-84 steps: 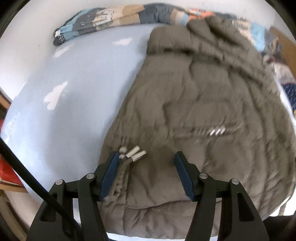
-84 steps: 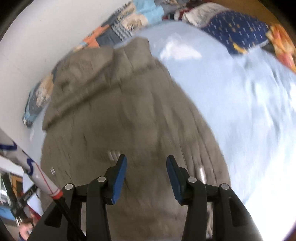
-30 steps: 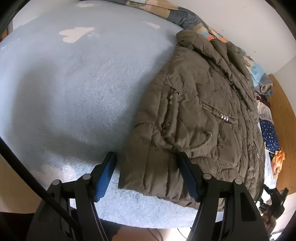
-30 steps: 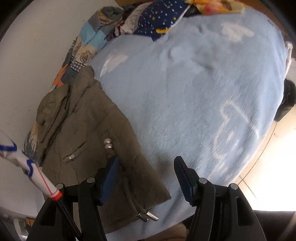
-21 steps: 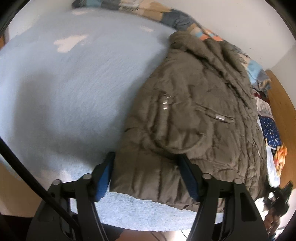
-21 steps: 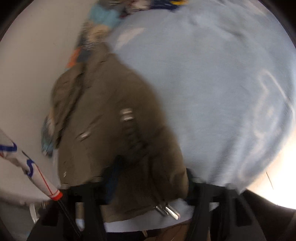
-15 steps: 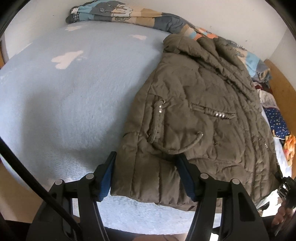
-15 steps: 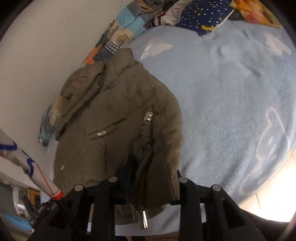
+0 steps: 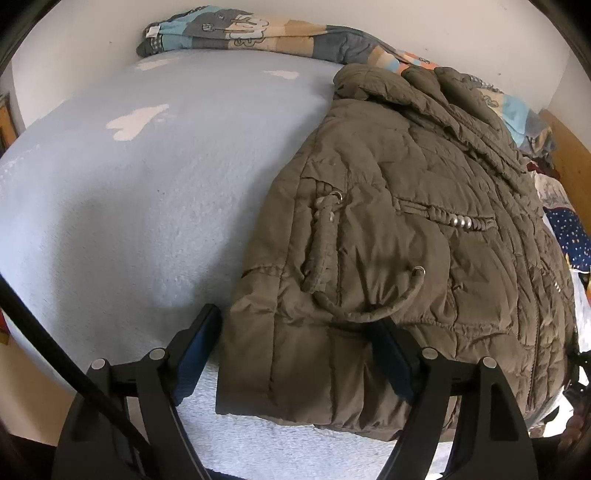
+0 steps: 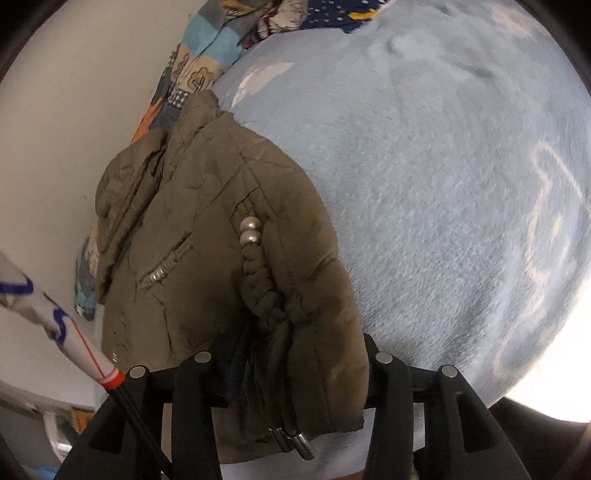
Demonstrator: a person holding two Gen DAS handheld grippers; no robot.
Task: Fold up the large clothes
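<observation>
An olive quilted jacket (image 9: 406, 206) lies front up on the light blue blanket (image 9: 155, 206), collar toward the wall. My left gripper (image 9: 295, 325) straddles its near left hem corner. Its jaws are opening, with the flat hem and a drawcord loop (image 9: 362, 314) between them and the left pad just clear of the edge. My right gripper (image 10: 295, 343) is at the other hem corner of the jacket (image 10: 221, 206). Those jaws are opening too, and bunched fabric still fills the gap and touches both fingers. Metal cord ends (image 10: 295, 443) hang below.
A patterned quilt (image 9: 258, 33) lies rolled along the white wall behind the collar. Dark blue starred cloth (image 10: 332, 14) and other clothes are piled at the far end by a wooden board (image 9: 569, 147). A white pole (image 10: 55, 321) crosses the right wrist view.
Both grippers came from over the jacket's middle to its hem corners. The right jaws closed on the bunched corner half a second ago and now stand wider. The left jaws widened slightly.
</observation>
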